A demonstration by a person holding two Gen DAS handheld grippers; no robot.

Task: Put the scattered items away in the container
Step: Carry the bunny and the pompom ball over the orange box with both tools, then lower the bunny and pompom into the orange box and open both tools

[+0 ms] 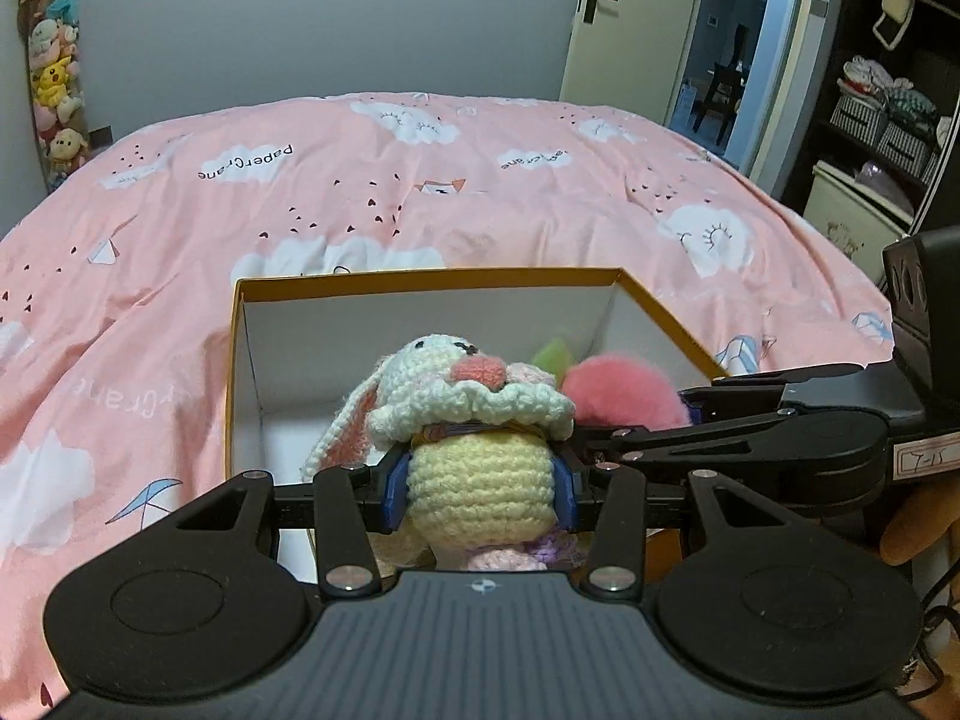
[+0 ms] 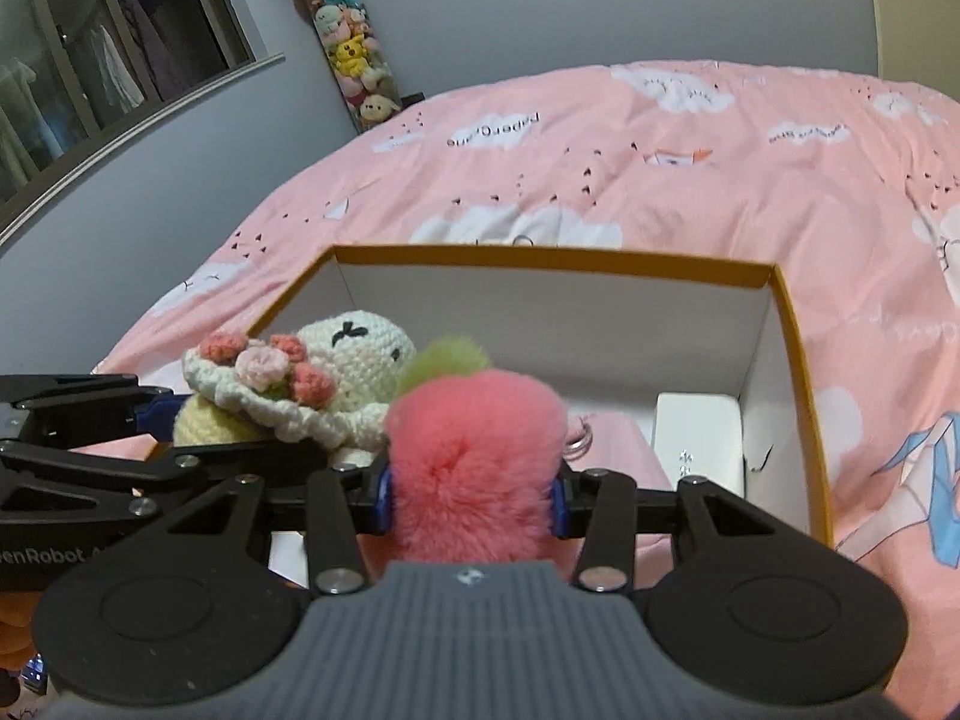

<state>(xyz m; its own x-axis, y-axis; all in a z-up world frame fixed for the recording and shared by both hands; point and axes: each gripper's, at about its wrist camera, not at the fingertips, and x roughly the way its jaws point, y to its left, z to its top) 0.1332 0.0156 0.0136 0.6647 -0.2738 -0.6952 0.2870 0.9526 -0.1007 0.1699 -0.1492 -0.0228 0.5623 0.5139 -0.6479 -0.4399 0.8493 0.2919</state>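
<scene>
The left gripper [image 1: 480, 495] has its fingers clamped on the yellow body of a crocheted bunny [image 1: 474, 420], held at the near rim of the open box [image 1: 420, 279]. Just beside it, the right gripper [image 2: 471, 501] has its fingers clamped on a pink fuzzy ball [image 2: 474, 450], also at the near rim. A white case [image 2: 696, 435] lies against the box's right wall; the middle floor is bare. The box sits on the pink bed [image 1: 420, 192].
</scene>
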